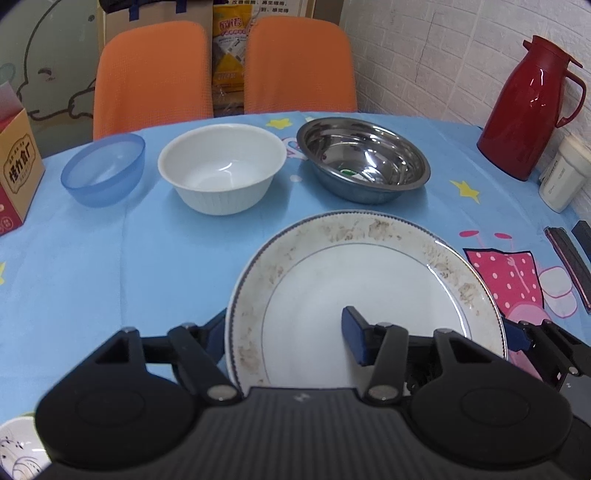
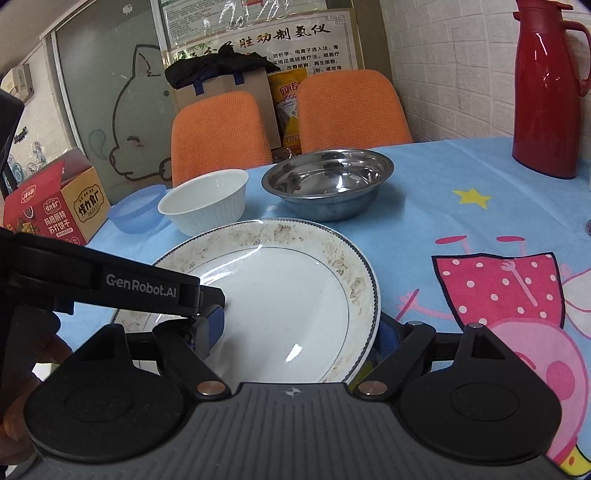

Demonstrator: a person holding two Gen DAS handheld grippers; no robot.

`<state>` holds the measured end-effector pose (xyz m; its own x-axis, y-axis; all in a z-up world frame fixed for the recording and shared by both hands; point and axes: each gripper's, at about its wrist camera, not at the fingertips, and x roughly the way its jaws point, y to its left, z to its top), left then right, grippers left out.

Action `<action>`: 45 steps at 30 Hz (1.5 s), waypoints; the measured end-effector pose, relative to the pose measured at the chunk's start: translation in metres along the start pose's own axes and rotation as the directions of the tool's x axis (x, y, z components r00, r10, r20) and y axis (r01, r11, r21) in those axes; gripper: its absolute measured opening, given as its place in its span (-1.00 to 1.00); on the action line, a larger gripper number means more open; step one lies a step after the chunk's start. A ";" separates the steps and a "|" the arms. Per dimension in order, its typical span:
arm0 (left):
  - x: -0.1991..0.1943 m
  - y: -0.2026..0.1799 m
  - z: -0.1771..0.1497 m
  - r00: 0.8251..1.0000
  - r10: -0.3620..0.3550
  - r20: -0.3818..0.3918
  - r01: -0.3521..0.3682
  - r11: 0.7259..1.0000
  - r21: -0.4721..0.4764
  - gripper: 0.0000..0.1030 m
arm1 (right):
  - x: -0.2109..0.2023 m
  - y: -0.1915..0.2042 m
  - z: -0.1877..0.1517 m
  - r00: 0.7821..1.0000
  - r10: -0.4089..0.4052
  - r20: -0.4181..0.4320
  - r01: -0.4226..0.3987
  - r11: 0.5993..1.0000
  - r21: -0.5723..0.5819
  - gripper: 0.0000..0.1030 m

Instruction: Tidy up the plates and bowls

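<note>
The plate (image 1: pixel 369 295), white with a worn floral rim and a thin blue edge line, is near the table's front edge, between the fingers of both tools. The left gripper (image 1: pixel 284 339) has one blue-padded finger under the plate's left rim and the other over its inner face, so its jaws straddle that rim; whether they actually press on it cannot be told. The right gripper (image 2: pixel 299 332) has one finger over the plate's left side and the other below its right rim; again the pictures do not settle whether it is clamped.

Behind the plate stand three bowls in a row: a blue plastic bowl (image 1: pixel 105 170), a white ribbed bowl (image 1: pixel 221 168) and a steel basin (image 1: pixel 364 158), near one another but apart.

The table (image 1: pixel 92 266) wears a light blue cloth with yellow stars and a pink cartoon pig. Beyond it are two orange chairs (image 1: pixel 151 74), a paper bag, a yellow packet, a frosted glass panel with a drawn pig and a white brick wall. One red thermos (image 1: pixel 528 107) stands at the far right, one orange snack box (image 1: pixel 14 166) at the left.

Only the left wrist view shows a small patterned bowl (image 1: pixel 18 450) at the near left corner and a white container (image 1: pixel 563 173) beside the thermos. Only the right wrist view shows the left tool's branded body (image 2: pixel 140 290) reaching over the plate, and a wall poster (image 2: pixel 258 33).
</note>
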<state>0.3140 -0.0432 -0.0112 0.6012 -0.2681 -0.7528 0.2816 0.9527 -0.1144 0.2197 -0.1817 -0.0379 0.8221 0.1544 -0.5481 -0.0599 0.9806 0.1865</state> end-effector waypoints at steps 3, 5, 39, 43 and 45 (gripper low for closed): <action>-0.015 0.001 -0.003 1.000 -0.011 0.020 0.012 1.000 -0.009 -0.01 | -0.012 0.003 0.000 1.000 0.003 0.016 -0.003 1.000 0.001 1.00; -0.027 0.004 -0.006 0.999 -0.017 0.035 0.017 1.000 -0.019 -0.01 | -0.020 0.007 0.001 0.999 0.007 0.031 -0.006 1.000 -0.009 1.00; -0.156 0.150 -0.140 0.971 0.230 0.064 -0.203 0.935 -0.290 0.00 | -0.057 0.179 -0.058 0.950 0.298 -0.090 -0.311 0.919 -0.241 1.00; -0.148 0.155 -0.142 0.977 0.209 0.046 -0.185 0.934 -0.306 0.02 | -0.053 0.178 -0.058 0.950 0.296 -0.100 -0.312 0.921 -0.235 1.00; -0.146 0.156 -0.143 0.976 0.213 0.048 -0.189 0.935 -0.301 0.03 | -0.050 0.178 -0.060 0.951 0.291 -0.108 -0.309 0.922 -0.235 1.00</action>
<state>0.1631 0.1650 -0.0123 0.6827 -0.0658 -0.7277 -0.0757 0.9842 -0.1600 0.1338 -0.0075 -0.0256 0.7028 0.4448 -0.5551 -0.4421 0.8845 0.1491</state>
